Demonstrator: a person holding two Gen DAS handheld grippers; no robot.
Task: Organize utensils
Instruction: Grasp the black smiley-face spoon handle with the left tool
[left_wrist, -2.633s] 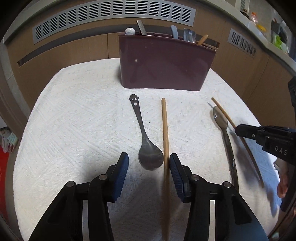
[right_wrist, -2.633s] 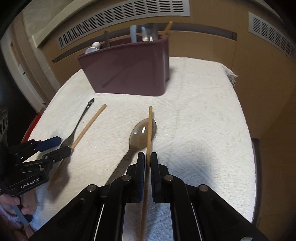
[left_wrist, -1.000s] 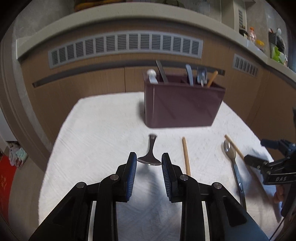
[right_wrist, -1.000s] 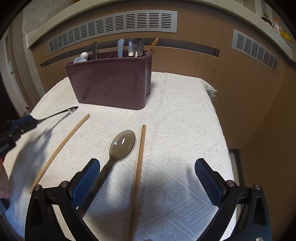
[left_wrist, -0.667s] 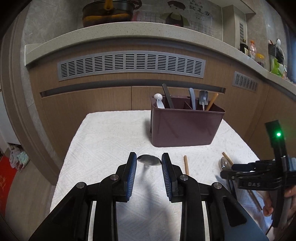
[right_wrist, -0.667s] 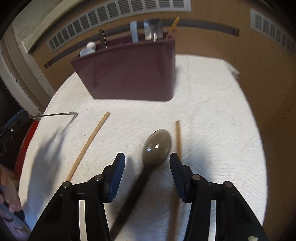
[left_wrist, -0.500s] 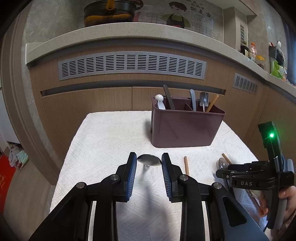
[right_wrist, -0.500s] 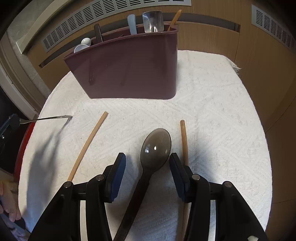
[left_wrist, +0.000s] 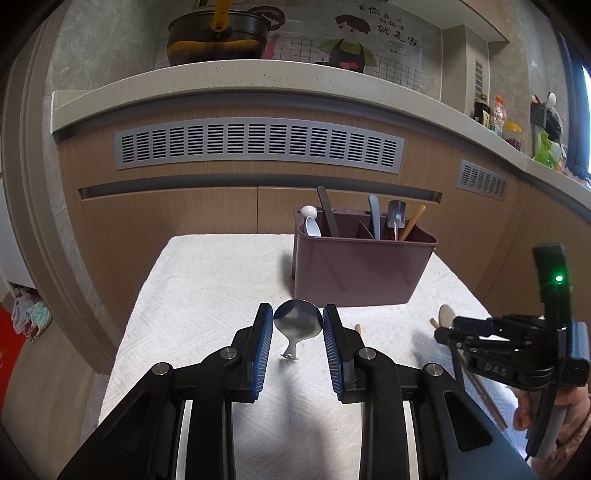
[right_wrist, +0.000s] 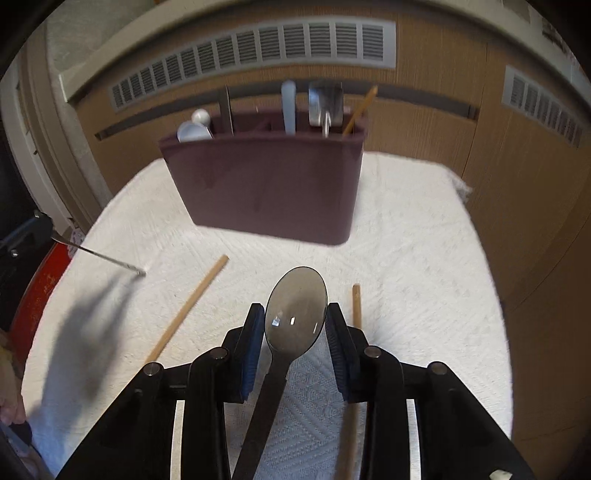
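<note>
Steel spoon clamped in left hand-held gripper; right hand-held gripper closing around dark spoon, before maroon caddy.

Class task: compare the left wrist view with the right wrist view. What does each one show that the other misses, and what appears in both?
Only the left wrist view shows the pot on the counter and the small metal spoon's bowl in the left gripper. Only the right wrist view shows the dark spoon in the closing right gripper. Both show the maroon holder and white cloth.
</note>
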